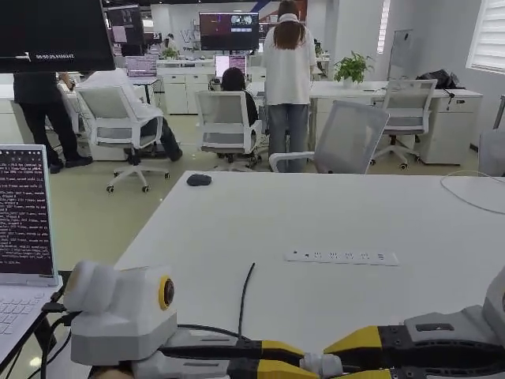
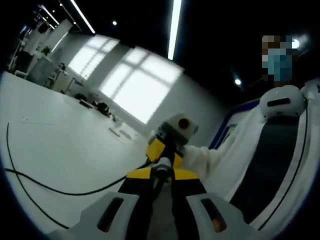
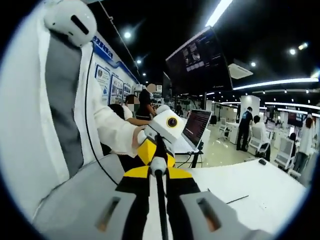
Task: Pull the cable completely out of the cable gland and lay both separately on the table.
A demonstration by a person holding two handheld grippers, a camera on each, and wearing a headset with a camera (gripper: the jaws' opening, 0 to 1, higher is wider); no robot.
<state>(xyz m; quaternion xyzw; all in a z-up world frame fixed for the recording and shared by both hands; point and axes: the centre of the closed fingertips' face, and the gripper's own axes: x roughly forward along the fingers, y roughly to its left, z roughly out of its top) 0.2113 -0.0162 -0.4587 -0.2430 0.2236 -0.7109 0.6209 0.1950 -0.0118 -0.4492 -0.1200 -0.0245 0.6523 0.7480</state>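
Low over the near edge of the white worktop (image 1: 316, 221), the left tool (image 1: 282, 359) and right tool (image 1: 346, 354) meet tip to tip. The left tool is clenched on the white cable gland (image 1: 321, 365). The right tool grips the black cable (image 1: 245, 296), whose loose length trails across the worktop.

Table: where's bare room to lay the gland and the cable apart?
Widest bare patch: the table between the mouse and the power strip. Also bare: right of the strip, nearer than the white cord loop. Crowded: the near edge, where the left gripper and right gripper meet at the cable gland, the black cable trails, and the laptop sits left.
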